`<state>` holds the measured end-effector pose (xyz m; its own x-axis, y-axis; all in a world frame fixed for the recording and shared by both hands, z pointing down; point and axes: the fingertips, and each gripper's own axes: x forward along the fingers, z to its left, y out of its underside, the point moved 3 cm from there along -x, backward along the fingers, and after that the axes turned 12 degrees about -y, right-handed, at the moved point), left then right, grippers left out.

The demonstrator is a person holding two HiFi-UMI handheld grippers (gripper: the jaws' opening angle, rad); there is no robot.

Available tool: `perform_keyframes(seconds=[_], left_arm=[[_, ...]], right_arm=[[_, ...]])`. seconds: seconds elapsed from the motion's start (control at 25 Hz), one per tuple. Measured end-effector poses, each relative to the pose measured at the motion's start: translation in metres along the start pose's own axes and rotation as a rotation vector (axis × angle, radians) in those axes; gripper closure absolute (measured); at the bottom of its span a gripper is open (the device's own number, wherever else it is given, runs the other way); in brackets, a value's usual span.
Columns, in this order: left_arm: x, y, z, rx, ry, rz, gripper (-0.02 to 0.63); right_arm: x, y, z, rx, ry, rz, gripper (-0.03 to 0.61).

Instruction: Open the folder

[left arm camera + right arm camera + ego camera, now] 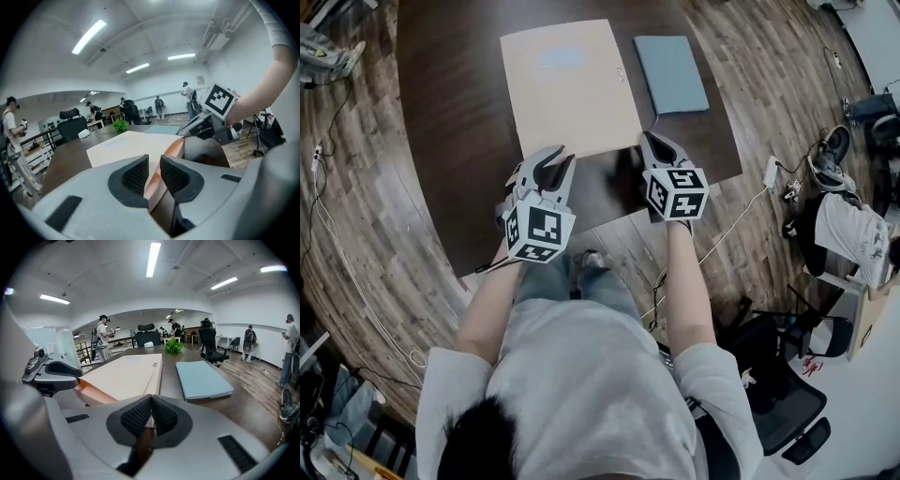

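The dark counter carries the folder, lying flat at its middle, with a blue folder just beside it on the right. The right tool is clamped on the folder's near right corner. The left tool stands narrowly apart around its lifted near edge, not pressing.

1. Left of the tan folder, the dark surface lies bare and gives wide room.
2. Only a narrow bare strip separates it from the blue folder.
3. At the near edge, the left tongs and right tongs flank the folder's lifted cover, crowding that side.
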<state>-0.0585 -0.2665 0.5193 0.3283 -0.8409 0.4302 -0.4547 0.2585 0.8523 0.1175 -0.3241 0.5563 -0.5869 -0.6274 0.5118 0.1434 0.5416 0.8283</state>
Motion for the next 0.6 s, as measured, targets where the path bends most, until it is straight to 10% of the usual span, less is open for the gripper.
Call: perform_keyframes(seconds=[0.6], left_arm=[[-0.031, 0.002, 0.072, -0.595, -0.149, -0.093, 0.58]], right_arm=[[0.008, -0.003, 0.013, -0.028, -0.016, 0.023, 0.567]])
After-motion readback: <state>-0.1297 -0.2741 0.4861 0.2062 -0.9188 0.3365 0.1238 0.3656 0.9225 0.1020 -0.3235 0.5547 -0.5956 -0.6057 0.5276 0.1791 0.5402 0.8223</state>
